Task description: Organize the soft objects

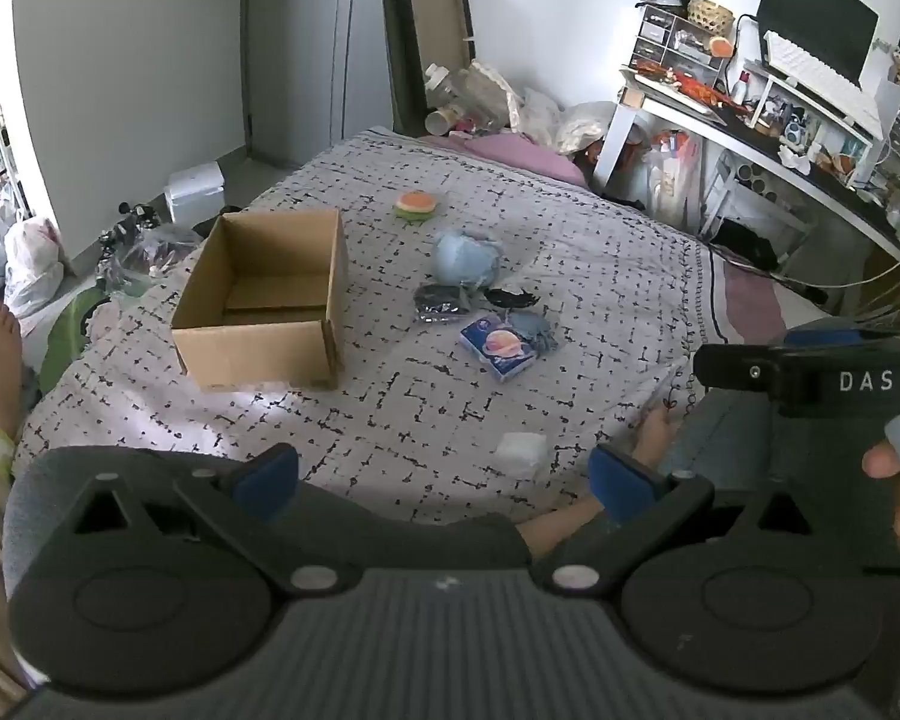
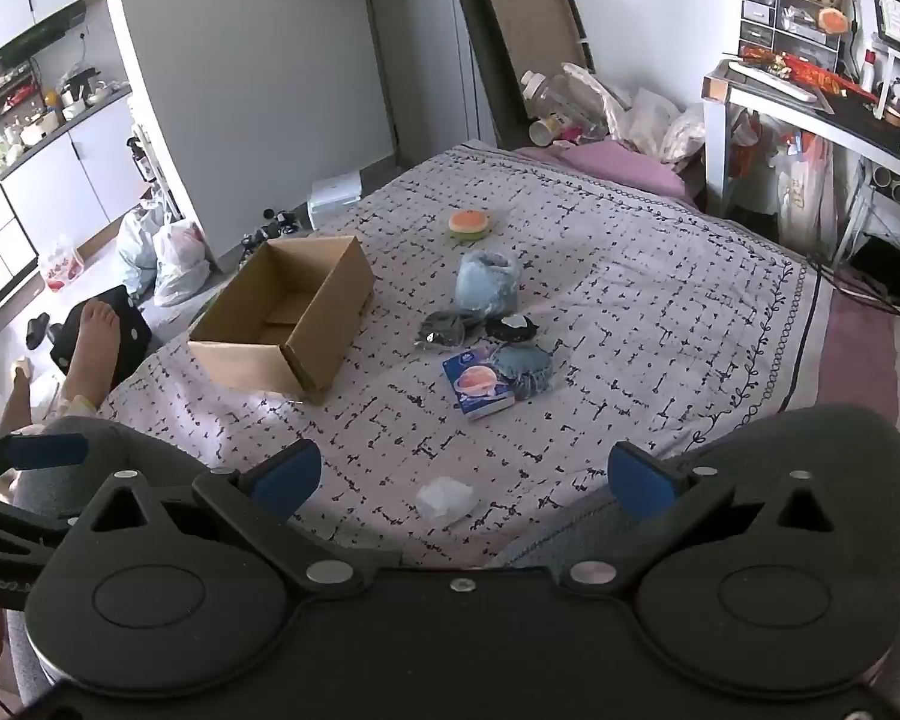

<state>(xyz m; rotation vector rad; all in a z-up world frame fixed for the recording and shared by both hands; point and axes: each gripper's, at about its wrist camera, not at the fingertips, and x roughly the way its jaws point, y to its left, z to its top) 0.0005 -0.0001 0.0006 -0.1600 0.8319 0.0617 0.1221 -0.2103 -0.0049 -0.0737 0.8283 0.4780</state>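
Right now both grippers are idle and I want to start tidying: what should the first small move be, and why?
Probably reach the right gripper forward to the white tissue wad: it lies nearest, both grippers are open and empty, and the cardboard box holds nothing visible.

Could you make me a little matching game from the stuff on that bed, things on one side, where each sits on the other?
Things:
1. box
2. burger toy
3. white wad
4. tissue pack

Places:
A. farthest up the bed, toward the pink pillow
B. nearest the tools, alone on the quilt
C. left of the pile, open top, nothing visible inside
D. at the pile's near end, touching a grey-blue cloth

Pairs: 1-C, 2-A, 3-B, 4-D
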